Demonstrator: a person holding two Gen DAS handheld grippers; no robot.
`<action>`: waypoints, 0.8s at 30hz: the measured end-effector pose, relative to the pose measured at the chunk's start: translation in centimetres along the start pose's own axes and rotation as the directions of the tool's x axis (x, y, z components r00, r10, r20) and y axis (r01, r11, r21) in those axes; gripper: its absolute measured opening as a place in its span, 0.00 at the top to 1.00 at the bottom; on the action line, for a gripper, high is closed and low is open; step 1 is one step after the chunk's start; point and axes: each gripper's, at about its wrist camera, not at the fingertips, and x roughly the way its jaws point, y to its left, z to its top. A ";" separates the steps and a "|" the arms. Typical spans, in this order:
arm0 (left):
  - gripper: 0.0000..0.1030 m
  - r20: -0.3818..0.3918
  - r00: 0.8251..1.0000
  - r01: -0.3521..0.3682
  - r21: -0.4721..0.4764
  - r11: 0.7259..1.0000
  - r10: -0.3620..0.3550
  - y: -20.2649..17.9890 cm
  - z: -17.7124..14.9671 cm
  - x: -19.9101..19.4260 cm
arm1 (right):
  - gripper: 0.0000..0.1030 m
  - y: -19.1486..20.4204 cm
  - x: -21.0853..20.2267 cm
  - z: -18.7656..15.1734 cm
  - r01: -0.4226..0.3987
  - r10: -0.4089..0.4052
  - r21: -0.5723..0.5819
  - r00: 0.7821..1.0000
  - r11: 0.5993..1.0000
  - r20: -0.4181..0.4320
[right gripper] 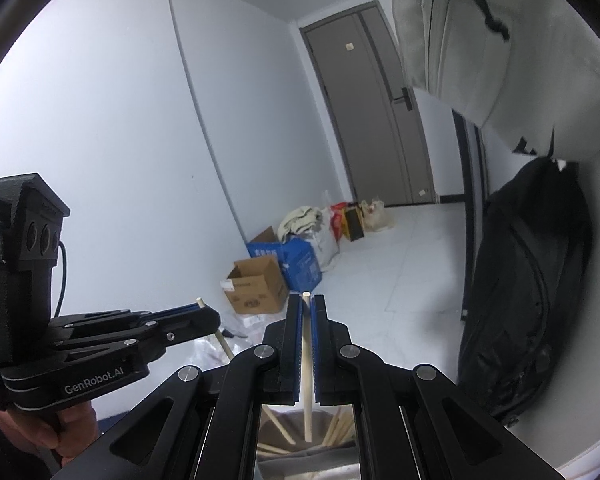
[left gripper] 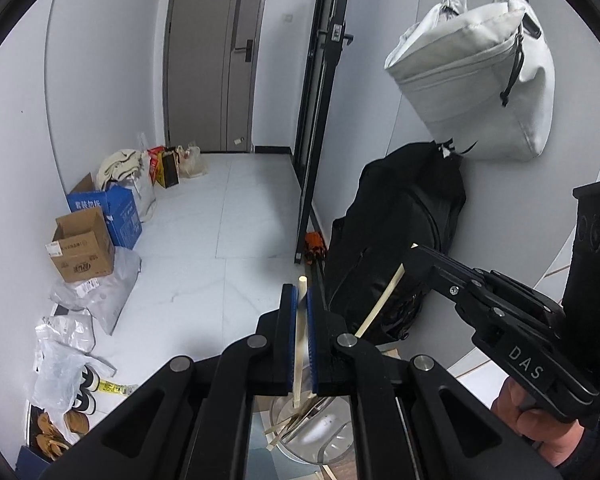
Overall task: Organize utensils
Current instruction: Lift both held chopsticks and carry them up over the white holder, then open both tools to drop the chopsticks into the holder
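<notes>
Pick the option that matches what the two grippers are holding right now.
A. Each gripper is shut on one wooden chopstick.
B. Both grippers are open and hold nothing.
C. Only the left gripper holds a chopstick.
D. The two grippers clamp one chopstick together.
A: the left gripper is shut on its own chopstick, and the right gripper is shut on a second chopstick, above a container of chopsticks.

Floor (left gripper: 236,208) open (backpack (left gripper: 396,240) rt).
</notes>
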 end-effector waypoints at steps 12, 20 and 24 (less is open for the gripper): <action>0.99 -0.029 0.999 0.014 0.007 1.000 -0.014 -0.2 -0.8 1.9 | 0.97 0.0 2.4 -1.8 -0.003 0.000 -0.034 0.997 0.999 -0.072; 0.99 -0.045 0.999 0.014 0.009 1.000 -0.014 0.1 -1.7 2.9 | 0.97 -0.4 3.3 -2.8 -0.014 0.009 -0.037 0.994 0.999 -0.112; 0.99 -0.059 0.998 0.025 0.001 1.000 -0.025 0.4 -2.3 3.3 | 0.97 -0.8 3.5 -3.3 -0.022 0.017 -0.033 0.992 0.999 -0.128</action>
